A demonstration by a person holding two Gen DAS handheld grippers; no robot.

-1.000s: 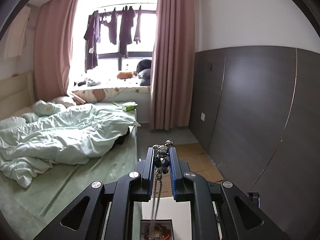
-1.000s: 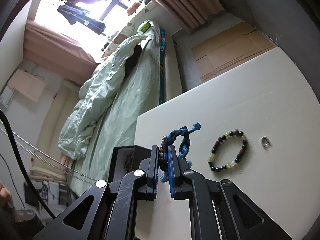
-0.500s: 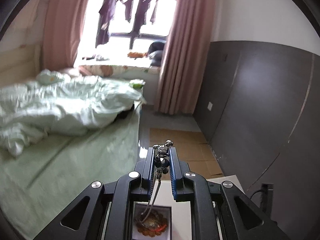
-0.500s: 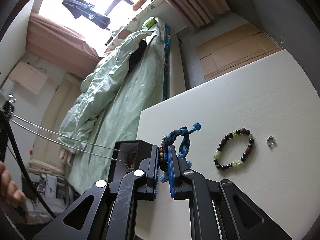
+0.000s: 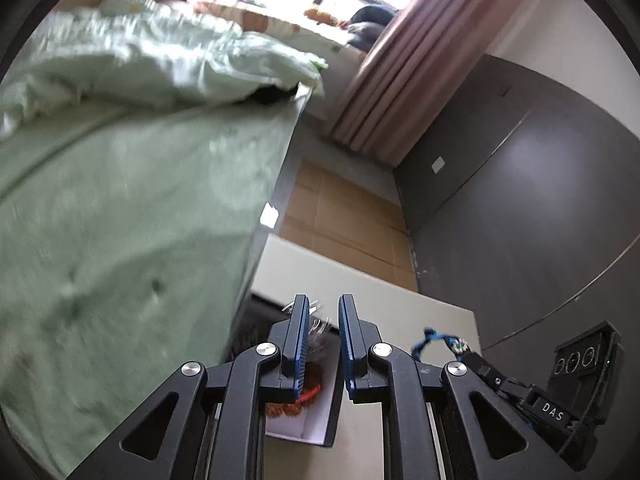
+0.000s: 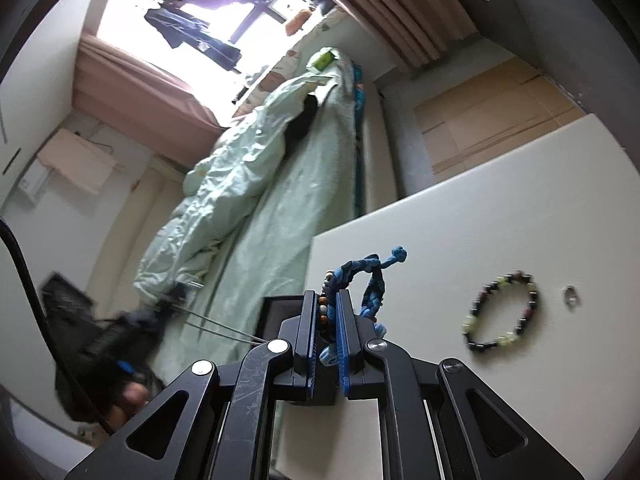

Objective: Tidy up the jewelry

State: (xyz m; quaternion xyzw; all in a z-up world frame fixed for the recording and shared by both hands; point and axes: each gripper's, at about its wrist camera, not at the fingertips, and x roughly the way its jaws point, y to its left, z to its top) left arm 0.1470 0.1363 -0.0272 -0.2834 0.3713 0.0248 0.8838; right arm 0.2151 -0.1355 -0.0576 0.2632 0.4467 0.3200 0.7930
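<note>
L tool [image 5: 323, 322] gapped, empty, over box [image 5: 320, 426] w/ orange beads [image 5: 296, 404]; R tool [image 6: 325, 322] clamps blue bracelet [image 6: 370, 280].

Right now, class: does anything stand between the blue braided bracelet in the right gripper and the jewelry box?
Yes, partly. The right gripper is shut on the blue braided bracelet. The jewelry box lies directly under the open left gripper, whose fingers hang over its opening. The table between them looks bare.
</note>
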